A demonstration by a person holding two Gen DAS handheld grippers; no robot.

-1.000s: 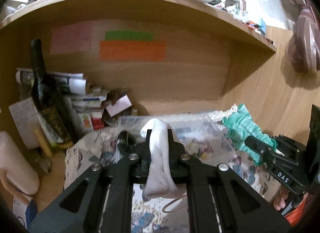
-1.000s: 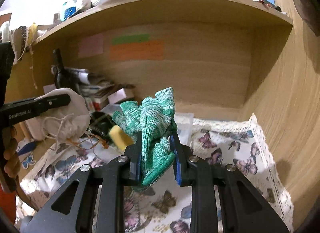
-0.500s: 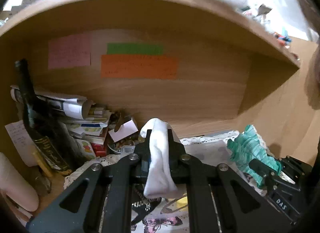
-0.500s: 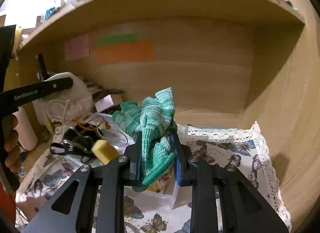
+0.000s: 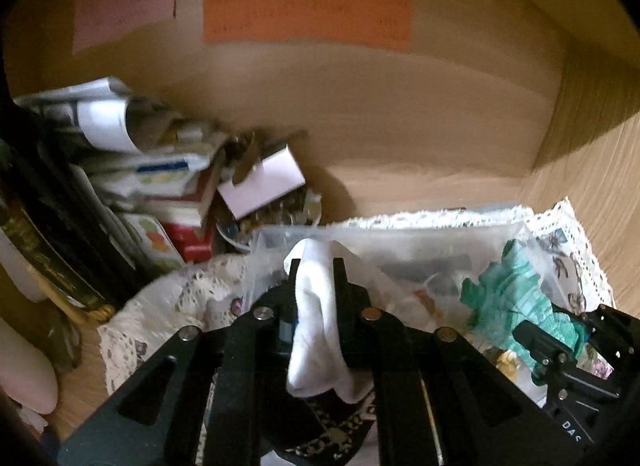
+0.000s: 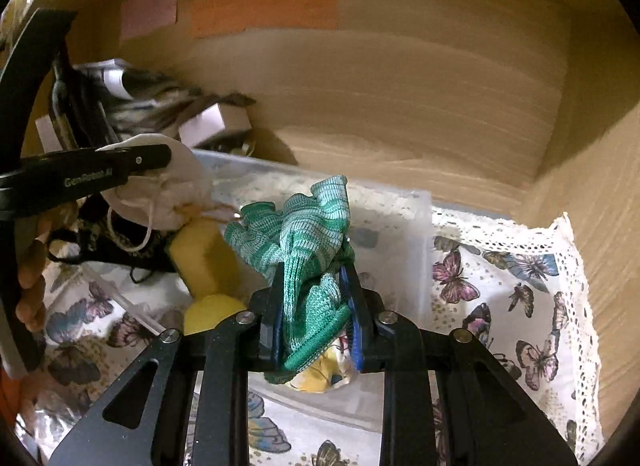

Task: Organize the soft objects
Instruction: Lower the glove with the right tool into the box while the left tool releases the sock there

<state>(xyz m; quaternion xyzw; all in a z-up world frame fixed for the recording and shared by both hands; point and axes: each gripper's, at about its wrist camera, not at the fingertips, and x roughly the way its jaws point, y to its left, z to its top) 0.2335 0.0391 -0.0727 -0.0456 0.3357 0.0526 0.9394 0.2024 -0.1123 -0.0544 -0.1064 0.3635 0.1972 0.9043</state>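
Observation:
My left gripper (image 5: pixel 316 266) is shut on a white cloth pouch (image 5: pixel 316 330) that hangs from its jaws over a clear plastic bin (image 5: pixel 400 238). The same pouch (image 6: pixel 168 185), with a drawstring, shows at the left of the right wrist view under the left gripper's black finger (image 6: pixel 100 169). My right gripper (image 6: pixel 314 270) is shut on a green striped knit cloth (image 6: pixel 304 234), held above the bin's (image 6: pixel 416 234) right part. The green cloth (image 5: pixel 516 298) also appears at the right of the left wrist view. A yellow sponge (image 6: pixel 208 258) and a black patterned item (image 6: pixel 100 242) lie inside the bin.
The bin stands on a butterfly-print cloth (image 6: pixel 520 290) with lace edging, inside a wooden alcove. Stacked papers and boxes (image 5: pixel 152 169) and a dark bottle (image 5: pixel 44 234) crowd the left. Coloured notes (image 5: pixel 304 13) hang on the back wall. A wooden side wall (image 6: pixel 608 225) closes the right.
Both grippers have moved forward and down toward the bin, each keeping its cloth. The shelf top has left the view and the back wall and bin look nearer.

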